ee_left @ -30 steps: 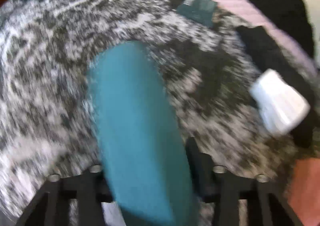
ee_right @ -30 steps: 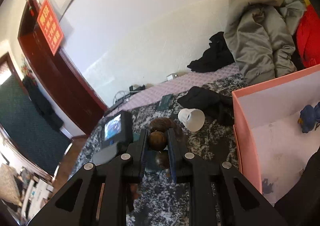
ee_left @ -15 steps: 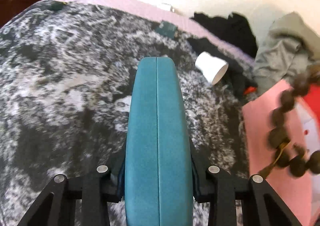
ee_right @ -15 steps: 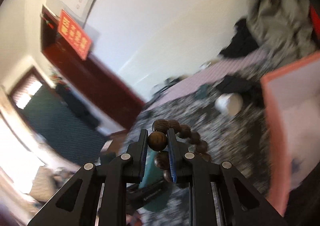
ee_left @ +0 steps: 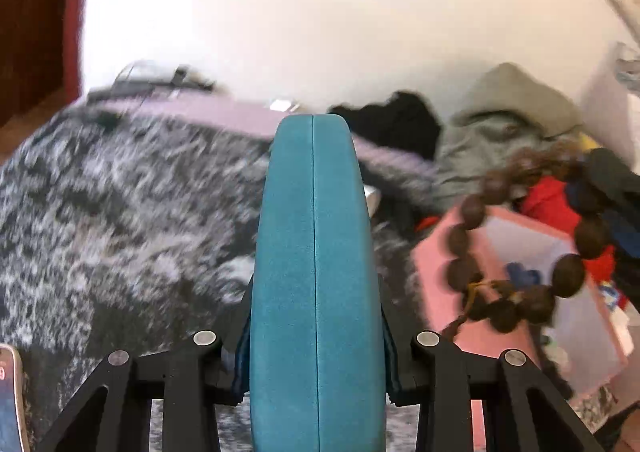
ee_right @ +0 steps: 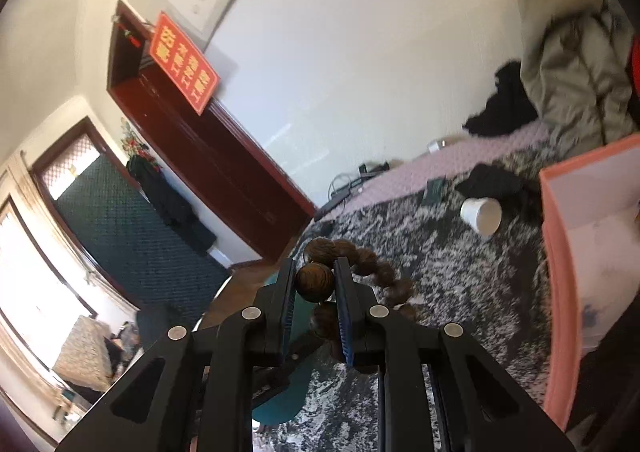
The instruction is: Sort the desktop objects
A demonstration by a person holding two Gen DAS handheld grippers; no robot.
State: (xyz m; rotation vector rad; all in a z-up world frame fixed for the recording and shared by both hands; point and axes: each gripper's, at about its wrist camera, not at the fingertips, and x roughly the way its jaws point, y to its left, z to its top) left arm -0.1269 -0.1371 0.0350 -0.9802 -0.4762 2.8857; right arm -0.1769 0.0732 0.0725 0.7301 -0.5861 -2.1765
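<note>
On the wall beside the dark door, a red sign (ee_right: 185,61) carries yellow characters too blurred to read. Since a second ago both grippers have risen off the mottled blanket (ee_left: 120,203). The left gripper (ee_left: 316,336) clamps a teal case (ee_left: 316,252); the right gripper (ee_right: 314,286) pinches a bead bracelet (ee_right: 314,279), now dangling over the pink box (ee_left: 436,272), which holds a blue toy (ee_left: 520,276).

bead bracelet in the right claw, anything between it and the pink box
Nothing visible blocks it. The bead bracelet hangs in the air in front of the open pink box. The white cup lies off to the side on the blanket, clear of that path.
</note>
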